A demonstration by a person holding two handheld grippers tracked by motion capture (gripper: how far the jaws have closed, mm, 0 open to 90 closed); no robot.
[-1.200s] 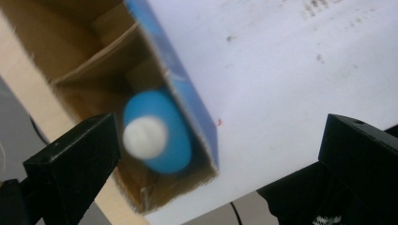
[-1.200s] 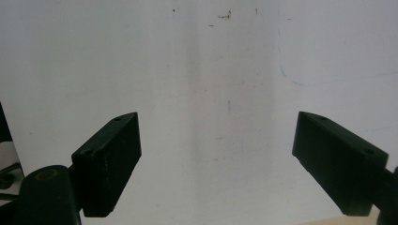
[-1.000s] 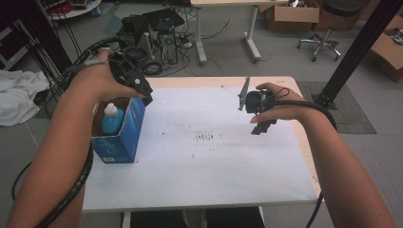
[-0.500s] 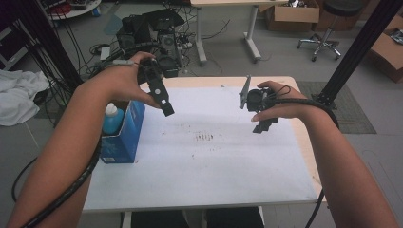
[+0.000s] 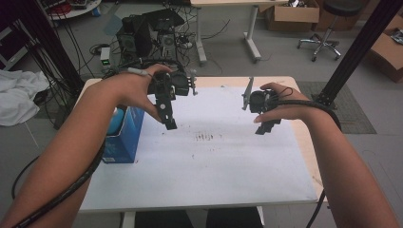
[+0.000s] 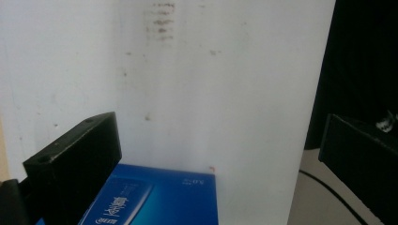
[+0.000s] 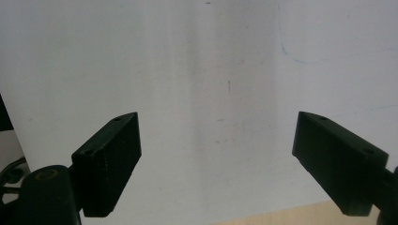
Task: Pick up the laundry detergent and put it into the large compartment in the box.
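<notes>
Box [image 5: 124, 135] w/ bottle [image 5: 115, 124] at surface [image 5: 214, 171] left edge, approx 8 o'clock of left gripper [image 5: 169, 124]; fingers wide apart, holding nothing. Right gripper [image 5: 266, 127] at 3 o'clock, spread wide, empty. Path unobstructed.

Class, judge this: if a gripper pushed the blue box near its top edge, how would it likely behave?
The blue box stands upright and looks like thin card, so it probably dents and feels light. Taller than its base is wide, it may tip rather than slide. It stands near the table edge, so a push that way risks a fall.
</notes>
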